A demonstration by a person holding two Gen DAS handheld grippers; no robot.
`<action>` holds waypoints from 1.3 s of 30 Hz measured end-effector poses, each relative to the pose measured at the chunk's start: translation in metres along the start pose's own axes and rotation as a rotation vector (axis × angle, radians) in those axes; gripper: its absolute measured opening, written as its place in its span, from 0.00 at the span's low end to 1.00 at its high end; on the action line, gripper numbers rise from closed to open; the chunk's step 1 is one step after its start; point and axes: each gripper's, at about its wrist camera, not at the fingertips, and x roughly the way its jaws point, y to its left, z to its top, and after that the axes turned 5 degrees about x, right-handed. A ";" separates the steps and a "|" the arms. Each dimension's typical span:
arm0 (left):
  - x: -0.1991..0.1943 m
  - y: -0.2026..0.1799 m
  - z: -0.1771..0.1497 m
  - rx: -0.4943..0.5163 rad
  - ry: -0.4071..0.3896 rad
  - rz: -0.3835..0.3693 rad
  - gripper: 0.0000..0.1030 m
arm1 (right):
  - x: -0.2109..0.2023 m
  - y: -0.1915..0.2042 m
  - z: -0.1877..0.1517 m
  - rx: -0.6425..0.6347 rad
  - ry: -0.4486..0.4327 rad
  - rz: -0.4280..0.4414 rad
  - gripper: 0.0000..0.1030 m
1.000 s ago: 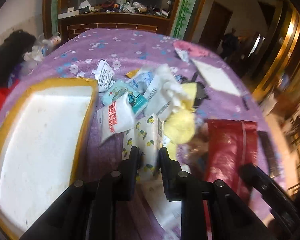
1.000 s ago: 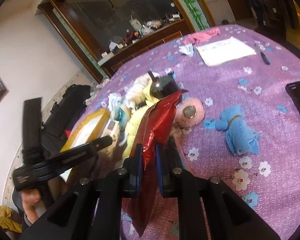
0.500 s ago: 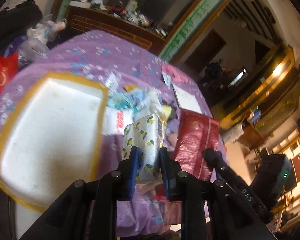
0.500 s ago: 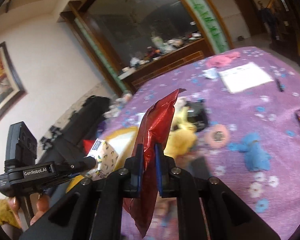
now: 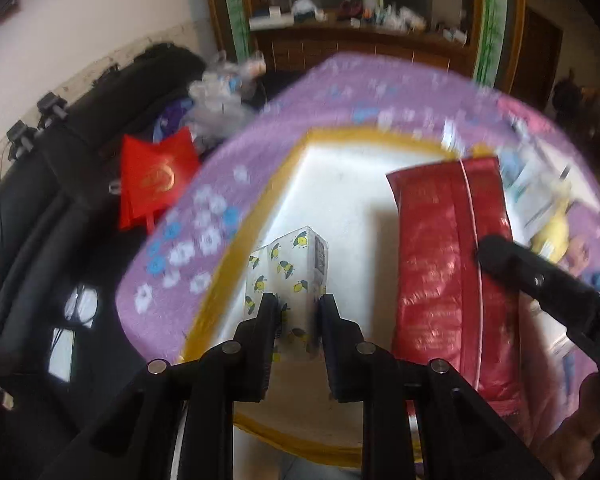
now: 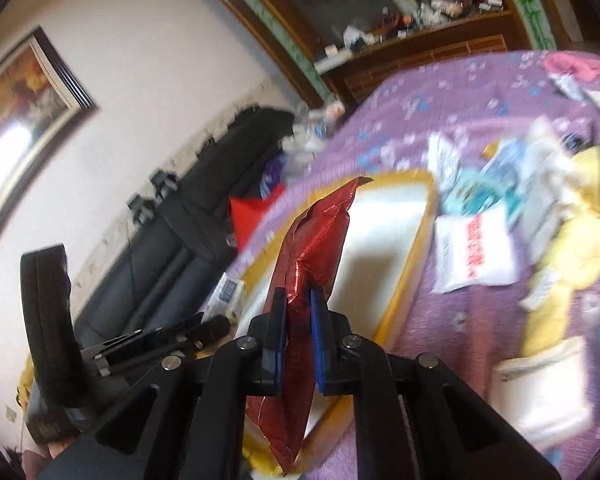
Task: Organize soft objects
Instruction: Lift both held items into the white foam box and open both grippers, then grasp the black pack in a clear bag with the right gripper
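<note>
Risk lies in release: the left tool [image 5: 294,312], clamped on the lemon-print pack [image 5: 286,276], and the right tool [image 6: 298,308], pinching the red pouch [image 6: 314,248], both hang over the tray [image 5: 340,208], and a careless drop could overshoot its rim.

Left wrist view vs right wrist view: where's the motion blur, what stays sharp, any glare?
Left wrist view: the tablecloth and far clutter smear; the left tongs and the tissue pack they clamp stay sharp. Right wrist view: the pile at right streaks; the right tongs and the red bag are crisp, with specular glints on the foil. Both views show fisheye bending at the edges.
</note>
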 end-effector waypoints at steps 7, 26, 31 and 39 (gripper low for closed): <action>0.012 -0.003 -0.004 0.019 0.023 -0.023 0.53 | 0.013 -0.013 -0.014 -0.003 0.059 -0.065 0.13; -0.069 -0.068 -0.001 -0.004 -0.211 -0.283 0.95 | -0.107 -0.061 -0.049 -0.086 -0.029 -0.031 0.72; -0.068 -0.114 -0.006 0.076 -0.146 -0.371 0.95 | -0.138 -0.100 -0.047 0.004 -0.078 -0.116 0.72; -0.052 -0.157 -0.004 0.152 -0.098 -0.424 0.95 | -0.146 -0.149 -0.029 0.123 -0.099 -0.238 0.71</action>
